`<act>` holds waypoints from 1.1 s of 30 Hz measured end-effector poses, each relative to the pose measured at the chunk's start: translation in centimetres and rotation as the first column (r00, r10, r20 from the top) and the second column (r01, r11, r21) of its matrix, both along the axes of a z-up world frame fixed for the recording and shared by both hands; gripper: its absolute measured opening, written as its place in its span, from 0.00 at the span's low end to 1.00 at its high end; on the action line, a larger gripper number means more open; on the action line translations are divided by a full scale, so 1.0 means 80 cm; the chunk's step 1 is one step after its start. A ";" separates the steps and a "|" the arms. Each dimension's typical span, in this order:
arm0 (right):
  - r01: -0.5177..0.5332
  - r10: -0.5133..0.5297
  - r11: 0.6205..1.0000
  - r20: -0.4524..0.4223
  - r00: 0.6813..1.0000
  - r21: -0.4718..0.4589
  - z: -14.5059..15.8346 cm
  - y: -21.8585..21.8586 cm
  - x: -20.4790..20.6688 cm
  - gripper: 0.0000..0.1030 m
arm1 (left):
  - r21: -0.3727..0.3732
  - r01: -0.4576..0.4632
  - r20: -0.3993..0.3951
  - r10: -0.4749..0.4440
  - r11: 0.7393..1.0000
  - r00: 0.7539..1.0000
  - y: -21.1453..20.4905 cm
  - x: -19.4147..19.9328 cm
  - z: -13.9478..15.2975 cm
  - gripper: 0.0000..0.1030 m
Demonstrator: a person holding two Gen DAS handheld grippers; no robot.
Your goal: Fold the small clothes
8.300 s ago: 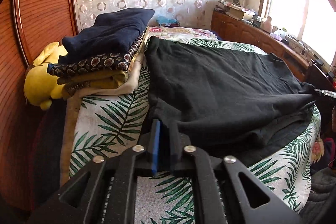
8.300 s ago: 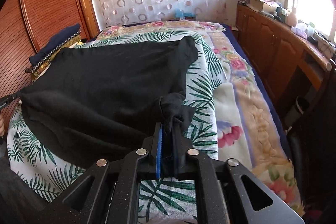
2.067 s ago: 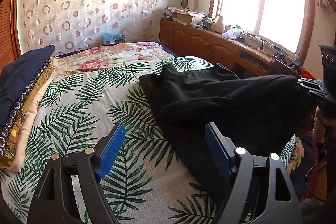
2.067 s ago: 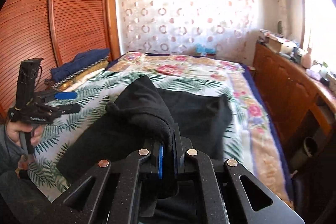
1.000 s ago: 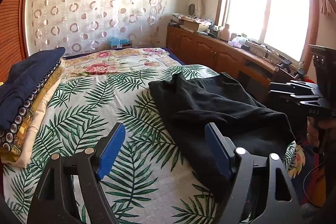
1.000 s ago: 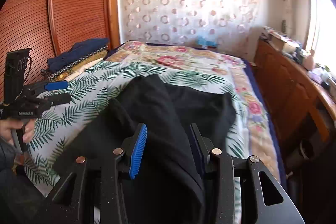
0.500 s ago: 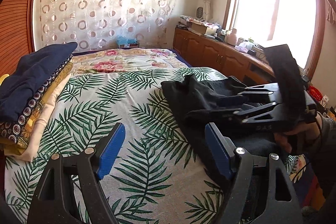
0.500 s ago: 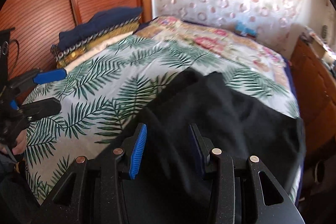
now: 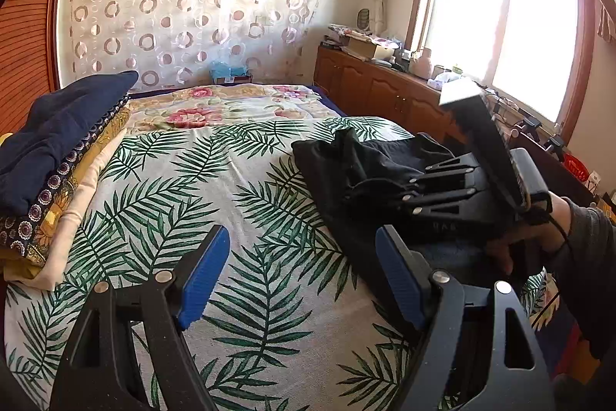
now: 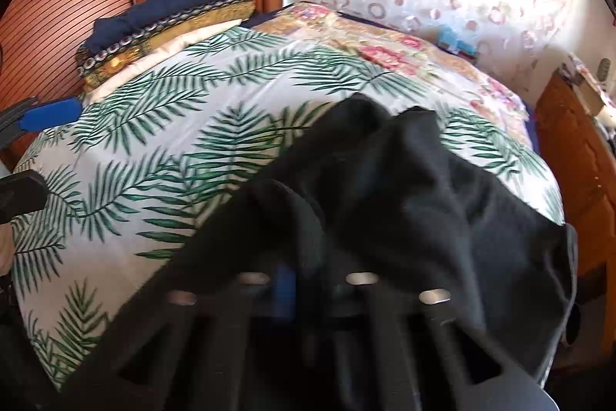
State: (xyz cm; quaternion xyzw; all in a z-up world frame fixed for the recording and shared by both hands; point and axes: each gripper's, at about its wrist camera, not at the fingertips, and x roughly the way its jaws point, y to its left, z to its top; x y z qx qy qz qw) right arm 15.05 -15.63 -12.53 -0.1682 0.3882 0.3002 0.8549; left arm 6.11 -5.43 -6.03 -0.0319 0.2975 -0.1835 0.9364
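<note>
Listing what we hold: right hand-held gripper (image 10: 304,289) just closed on black garment (image 10: 404,203), part-folded at the bed's (image 9: 246,203) near right; left hand-held gripper (image 9: 300,276) open, empty; we'd lift gently, keeping layers aligned for the next fold.

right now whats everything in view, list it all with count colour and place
black garment: one, black, bunched on the bed's window side
palm-leaf bedsheet: one, white with green leaves, covering the near bed
floral quilt: one, cream with pink flowers, at the far end of the bed
folded clothes stack: one pile, navy on top, patterned, yellow and cream below, by the wooden doors
curtain: one, pale with ring pattern, back wall
wooden cabinet: one, brown, under the window
left gripper: black, blue pads, open over the sheet
right gripper: black, just closed on the black garment
</note>
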 end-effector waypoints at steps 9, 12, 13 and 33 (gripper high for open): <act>0.177 -0.187 0.981 0.138 0.973 0.080 0.074 -0.087 0.016 0.06 | 0.004 0.017 -0.007 -0.017 1.000 1.000 -0.007 -0.001 -0.003 0.77; 0.262 -0.269 0.963 0.156 0.951 0.065 0.086 -0.121 0.038 0.06 | 0.004 0.022 -0.011 -0.022 1.000 1.000 -0.011 0.000 -0.004 0.77; 0.296 -0.301 0.954 0.164 0.939 0.055 0.086 -0.131 0.047 0.06 | 0.006 0.025 -0.012 -0.025 1.000 1.000 -0.013 0.000 -0.004 0.77; 0.334 -0.334 0.942 0.139 0.932 0.028 0.053 -0.157 -0.015 0.39 | 0.028 0.077 -0.042 -0.076 0.997 0.996 -0.041 0.003 -0.015 0.77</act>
